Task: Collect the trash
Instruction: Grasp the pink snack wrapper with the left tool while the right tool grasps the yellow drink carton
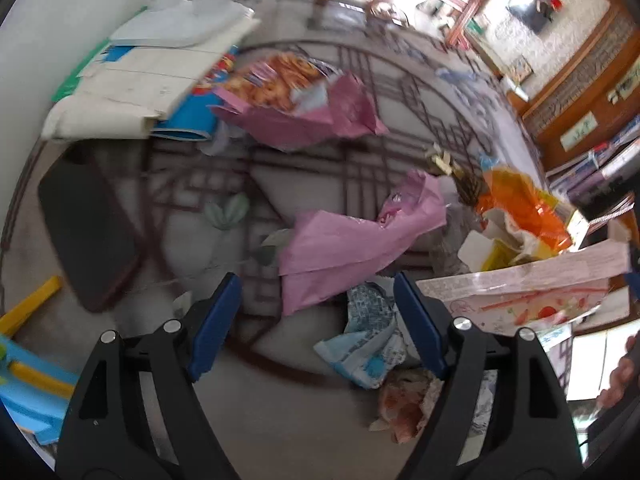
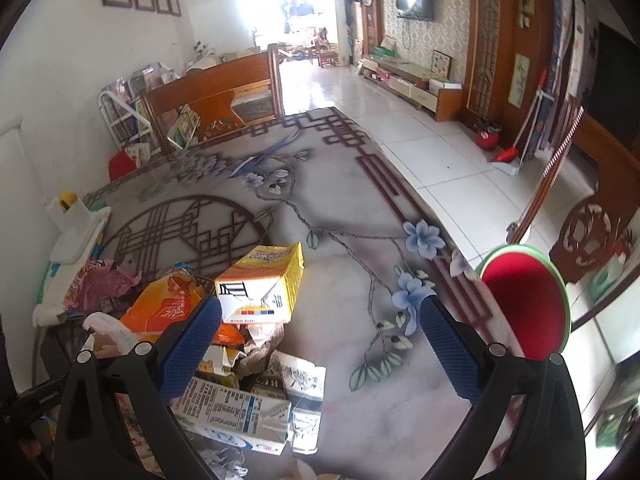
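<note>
**A:** What are we looking at right now?

**B:** We are holding two tongs over a patterned table (image 2: 360, 360) littered with trash. Our left tongs (image 1: 318, 320) are standing wide apart with nothing between them. Our right tongs (image 2: 320, 344) are also spread apart and holding nothing.

**A:** Where is the trash lying from the left tongs?

**B:** A crumpled blue-and-white wrapper (image 1: 364, 344) is lying right between the left tips, a little toward the right finger. Just beyond it a pink plastic bag (image 1: 344, 244) is stretching away, its long axis running from near left to far right. A second pink bag with a snack packet (image 1: 288, 92) is lying farther off, toward the far left.

**A:** And from the right tongs?

**B:** The pile is sitting to the near left. A yellow carton (image 2: 264, 284) is resting on top, just past the left finger. A white printed carton (image 2: 236, 416) is lying below that finger, long axis running left to right, and an orange packet (image 2: 164, 304) is sitting left of the yellow carton.

**A:** Which hand is nearer?

**B:** We are judging the left nearer, already straddling the blue wrapper.

**A:** Any containers?

**B:** We are seeing a red bowl-like thing with a green rim (image 2: 524, 304) at the table's right edge, looking empty. Whether it is a bin, we cannot tell.
</note>
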{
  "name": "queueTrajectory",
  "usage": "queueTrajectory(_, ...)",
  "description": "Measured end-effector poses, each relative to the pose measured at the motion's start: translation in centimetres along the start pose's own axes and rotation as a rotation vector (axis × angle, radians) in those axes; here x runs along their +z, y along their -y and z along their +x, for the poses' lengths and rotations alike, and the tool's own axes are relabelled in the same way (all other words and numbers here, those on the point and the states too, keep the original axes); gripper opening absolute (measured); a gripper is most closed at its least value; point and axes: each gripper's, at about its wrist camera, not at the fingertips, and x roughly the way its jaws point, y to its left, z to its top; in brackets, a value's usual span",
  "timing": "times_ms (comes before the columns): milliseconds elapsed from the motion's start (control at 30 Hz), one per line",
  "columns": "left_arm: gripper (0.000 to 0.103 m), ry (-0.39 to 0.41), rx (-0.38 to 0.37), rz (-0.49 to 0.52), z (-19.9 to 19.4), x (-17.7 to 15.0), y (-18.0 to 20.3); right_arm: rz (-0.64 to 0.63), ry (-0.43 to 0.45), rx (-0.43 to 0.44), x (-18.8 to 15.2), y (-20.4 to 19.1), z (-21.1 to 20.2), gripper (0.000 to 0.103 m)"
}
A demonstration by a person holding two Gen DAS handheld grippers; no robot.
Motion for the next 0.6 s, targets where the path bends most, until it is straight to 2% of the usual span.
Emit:
queueTrajectory(100, 0.080, -0.021, -0.015, 0.035, 1.3, 0.5, 0.8, -0.023, -0.028, 0.028, 0.8, -0.4, 0.9, 0.096)
queueTrajectory(300, 0.078, -0.067, -0.046, 0.082, 4.2, 1.4, 2.1, -0.066, -0.092, 0.082, 2.4, -2.0, 3.5, 0.096)
queueTrajectory(333, 0.072, -0.068, -0.048, 0.081, 4.4, 1.5, 2.2, -0.082, -0.105, 0.081, 2.6, -2.4, 4.1, 0.096)
queueTrajectory(367, 0.057, -0.070, -0.048, 0.081, 4.5, 1.5, 2.1, -0.096, -0.115, 0.074, 2.8, -2.7, 4.6, 0.096)
queueTrajectory(500, 0.043, -0.053, -0.063, 0.073, 3.8, 1.1, 1.8, -0.131, -0.147, 0.029, 3.1, -3.9, 6.5, 0.096)
queueTrajectory(600, 0.038, -0.011, -0.057, 0.083, 2.3, 1.0, 1.5, -0.117, -0.176, 0.001, 2.8, -3.8, 7.8, 0.096)
